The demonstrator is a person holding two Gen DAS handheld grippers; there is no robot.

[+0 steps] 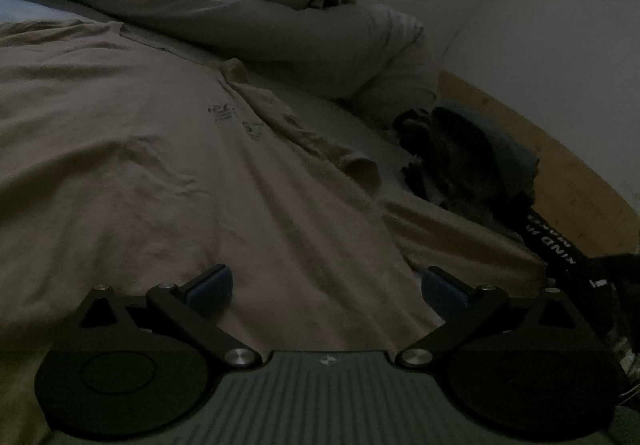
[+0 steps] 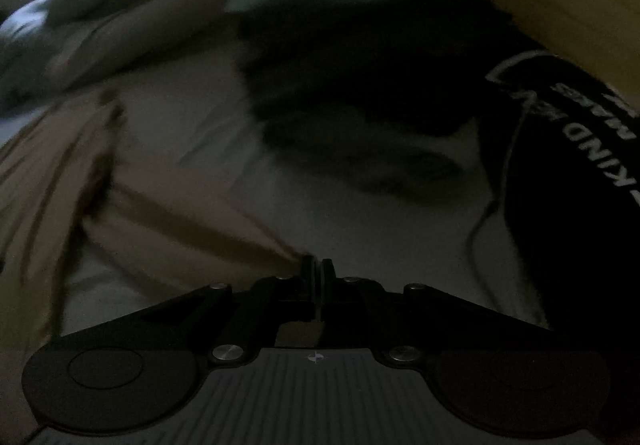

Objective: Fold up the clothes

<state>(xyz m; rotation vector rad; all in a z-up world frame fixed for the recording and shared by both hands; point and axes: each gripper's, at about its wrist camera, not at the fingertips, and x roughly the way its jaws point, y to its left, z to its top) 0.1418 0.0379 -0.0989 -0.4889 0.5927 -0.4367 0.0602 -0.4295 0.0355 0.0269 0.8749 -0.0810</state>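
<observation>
- Two grippers work over a dim bed: the right gripper (image 2: pixel 317 265) has its jaws pressed together on a pulled-out corner or edge of the tan shirt (image 1: pixel 168 149), and cloth runs taut from the pinch up to the left.
- The left gripper (image 1: pixel 326 283) hangs with its blue-padded fingers (image 1: pixel 212 281) spread wide, just above the shirt's body and gripping nothing.
- That shirt lies spread across the pale bedsheet (image 2: pixel 224 149), chest print up, with a rolled sleeve (image 1: pixel 360 169) on its right side.
- Beyond it sit a dark garment (image 1: pixel 464 157) by the wooden bed edge (image 1: pixel 560 165) and a black lettered piece (image 2: pixel 568 165), with a rumpled grey duvet (image 1: pixel 240 5) at the head.
- My reading: a fold of the right side seems in hand, the pinched part being drawn.
- Next calls for carrying the pinch across while the free gripper steadies the body; the right view is blurred, so exactly which part is held I cannot tell.
</observation>
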